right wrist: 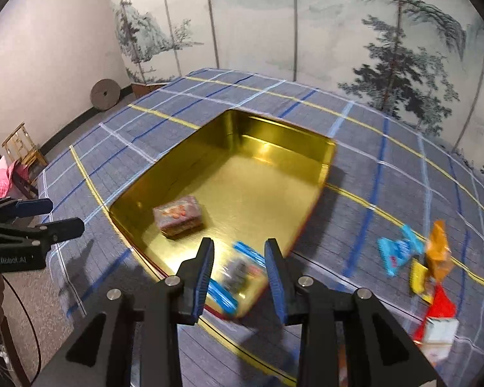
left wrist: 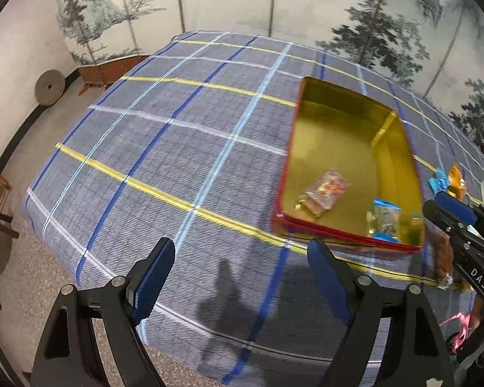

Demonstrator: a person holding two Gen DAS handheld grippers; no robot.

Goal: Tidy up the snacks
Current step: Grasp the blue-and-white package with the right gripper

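A gold tin with a red rim (left wrist: 322, 119) (right wrist: 274, 138) sits open on the plaid tablecloth. Inside lie a pink-wrapped snack (left wrist: 326, 190) (right wrist: 179, 216) and a blue-edged clear packet (left wrist: 384, 219) (right wrist: 238, 274) at the near corner. My right gripper (right wrist: 238, 274) is open, hovering over the blue packet, with a gap on both sides; it also shows in the left wrist view (left wrist: 448, 216). My left gripper (left wrist: 242, 283) is open and empty, above the cloth left of the tin; it also shows in the right wrist view (right wrist: 58, 217).
Loose snacks lie on the cloth right of the tin: a blue packet (right wrist: 397, 251), an orange one (right wrist: 438, 254), a yellow one (right wrist: 419, 277), a red-and-white one (right wrist: 438, 316). A brown snack (left wrist: 443, 258) lies by the tin's near corner. The table edge runs close below the grippers.
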